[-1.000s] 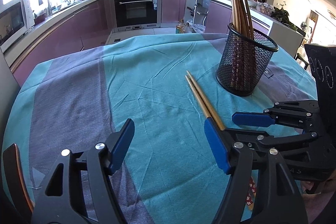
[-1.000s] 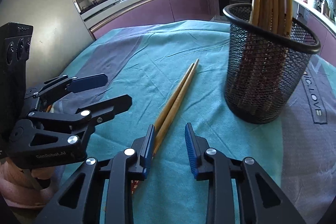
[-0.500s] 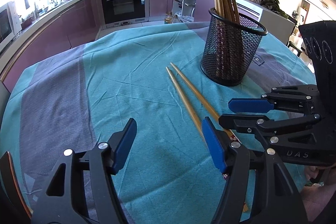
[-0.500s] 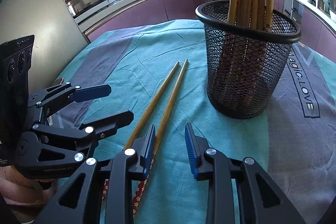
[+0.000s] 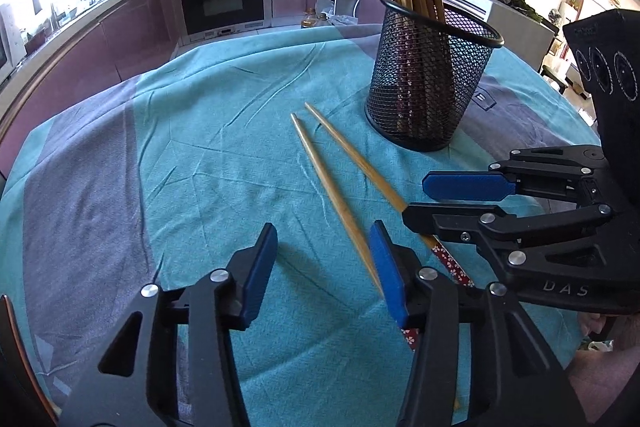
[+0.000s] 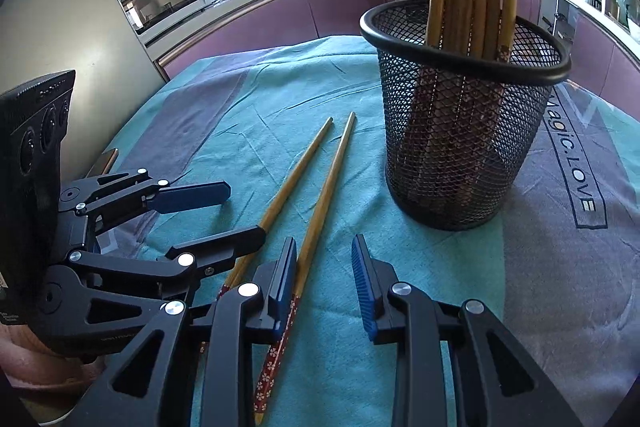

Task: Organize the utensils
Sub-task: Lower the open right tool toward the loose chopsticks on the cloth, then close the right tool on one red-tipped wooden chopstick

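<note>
- Two loose bamboo chopsticks with red flowered handles (image 5: 340, 183) lie on my teal tablecloth (image 5: 208, 131), just beside the black wire-mesh holder (image 5: 428, 83) full of chopsticks.
- My left gripper (image 5: 324, 267) is closing, nothing pinched; one chopstick lies against its right pad.
- My right gripper (image 6: 324, 283) stands spread, empty.

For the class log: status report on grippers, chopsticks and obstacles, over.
Left gripper jaws closing, nothing between them; right gripper open, empty. Two chopsticks flat on tablecloth, beside mesh holder. Path clear.
</note>
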A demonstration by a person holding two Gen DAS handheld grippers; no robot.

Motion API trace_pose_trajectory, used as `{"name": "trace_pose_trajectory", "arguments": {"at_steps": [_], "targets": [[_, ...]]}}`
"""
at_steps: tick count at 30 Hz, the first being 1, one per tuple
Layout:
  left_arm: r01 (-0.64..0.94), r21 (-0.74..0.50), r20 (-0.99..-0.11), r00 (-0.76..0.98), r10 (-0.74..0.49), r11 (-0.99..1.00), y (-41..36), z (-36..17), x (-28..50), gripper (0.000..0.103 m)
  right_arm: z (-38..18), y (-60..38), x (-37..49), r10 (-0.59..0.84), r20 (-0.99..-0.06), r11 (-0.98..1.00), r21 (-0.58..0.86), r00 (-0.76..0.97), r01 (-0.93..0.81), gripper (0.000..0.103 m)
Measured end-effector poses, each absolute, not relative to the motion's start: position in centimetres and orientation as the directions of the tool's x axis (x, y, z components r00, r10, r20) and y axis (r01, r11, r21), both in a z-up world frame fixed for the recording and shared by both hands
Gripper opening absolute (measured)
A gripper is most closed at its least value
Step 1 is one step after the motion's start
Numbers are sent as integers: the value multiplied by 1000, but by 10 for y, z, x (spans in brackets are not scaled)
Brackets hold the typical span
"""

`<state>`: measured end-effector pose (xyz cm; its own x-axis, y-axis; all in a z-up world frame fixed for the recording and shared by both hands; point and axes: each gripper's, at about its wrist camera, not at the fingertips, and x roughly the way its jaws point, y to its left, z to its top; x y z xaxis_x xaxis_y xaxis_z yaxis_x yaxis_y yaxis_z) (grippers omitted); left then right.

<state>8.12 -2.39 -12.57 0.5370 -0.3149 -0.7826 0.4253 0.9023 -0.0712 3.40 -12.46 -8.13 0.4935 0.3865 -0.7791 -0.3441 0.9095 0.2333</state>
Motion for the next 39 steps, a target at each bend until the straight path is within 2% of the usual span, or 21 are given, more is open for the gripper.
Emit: {"name": "trace_pose_trajectory", "arguments": {"at_steps": [6, 22, 26, 32, 39], "targets": [[421, -69, -786, 536, -309, 904, -26, -127, 86, 37, -82, -124, 35, 383, -779, 911, 230, 496, -343, 27], [405, -87, -791, 528, -310, 910, -27, -129, 94, 21, -84, -117, 46, 360, -777, 919, 201, 516, -339, 27], [396, -97, -793, 523, -312, 913, -27, -129, 99, 15, -85, -115, 51, 354, -775, 922, 197, 523, -333, 22], [377, -105, -794, 525, -306, 920, -28, -128, 102, 12, -87, -119, 55, 373, -769, 919, 232, 518, -318, 8], [347, -136, -791, 526, -312, 928, -22, -129, 102, 8, -84, -130, 52, 402, -749, 912, 279, 527, -299, 5]]}}
